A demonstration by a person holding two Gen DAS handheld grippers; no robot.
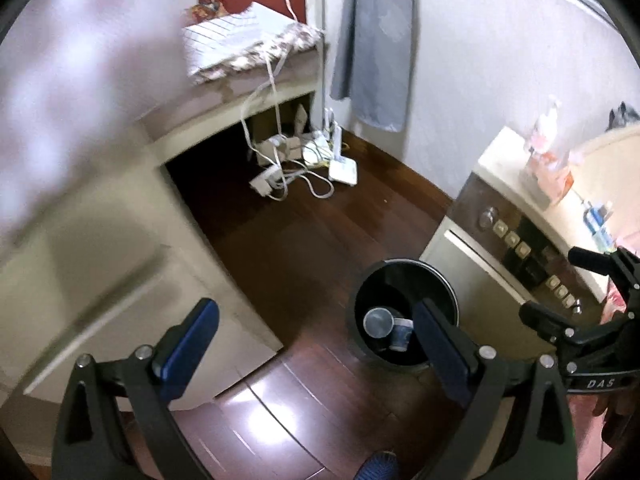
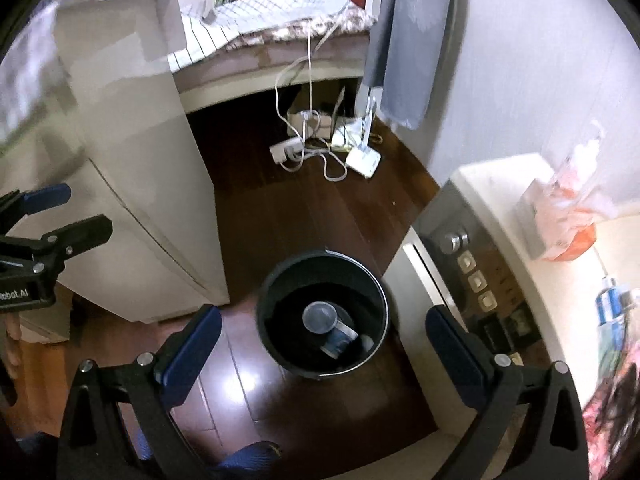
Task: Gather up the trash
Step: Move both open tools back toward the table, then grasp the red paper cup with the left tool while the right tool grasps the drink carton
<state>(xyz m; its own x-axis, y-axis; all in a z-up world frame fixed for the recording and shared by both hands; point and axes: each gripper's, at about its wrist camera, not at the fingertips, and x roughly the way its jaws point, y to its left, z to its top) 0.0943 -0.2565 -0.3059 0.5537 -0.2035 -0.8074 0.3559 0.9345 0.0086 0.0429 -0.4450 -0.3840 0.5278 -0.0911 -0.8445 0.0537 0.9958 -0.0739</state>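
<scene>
A round black trash bin (image 1: pixel 360 300) (image 2: pixel 272 300) stands on the dark wood floor. Inside it lie a clear plastic cup (image 1: pixel 378 322) (image 2: pixel 319 317) and a small blue-and-white tub (image 1: pixel 401 334) (image 2: pixel 338 340). My left gripper (image 1: pixel 316 324) is open and empty, above and to the left of the bin; its right finger overlaps the bin's rim. My right gripper (image 2: pixel 324 328) is open and empty, held above the bin with the bin between its fingers. The right gripper also shows at the right edge of the left wrist view (image 1: pixel 560 284), and the left gripper at the left edge of the right wrist view (image 2: pixel 76 208).
A beige cabinet (image 1: pixel 100 280) (image 2: pixel 132 184) stands left of the bin. A bedside unit with buttons (image 1: pixel 516 248) (image 2: pixel 476 276) stands to the right, with a tissue pack (image 2: pixel 564 228) and a small bottle (image 2: pixel 612 304) on top. Cables and a power strip (image 1: pixel 280 176) (image 2: pixel 296 152) lie under the bed.
</scene>
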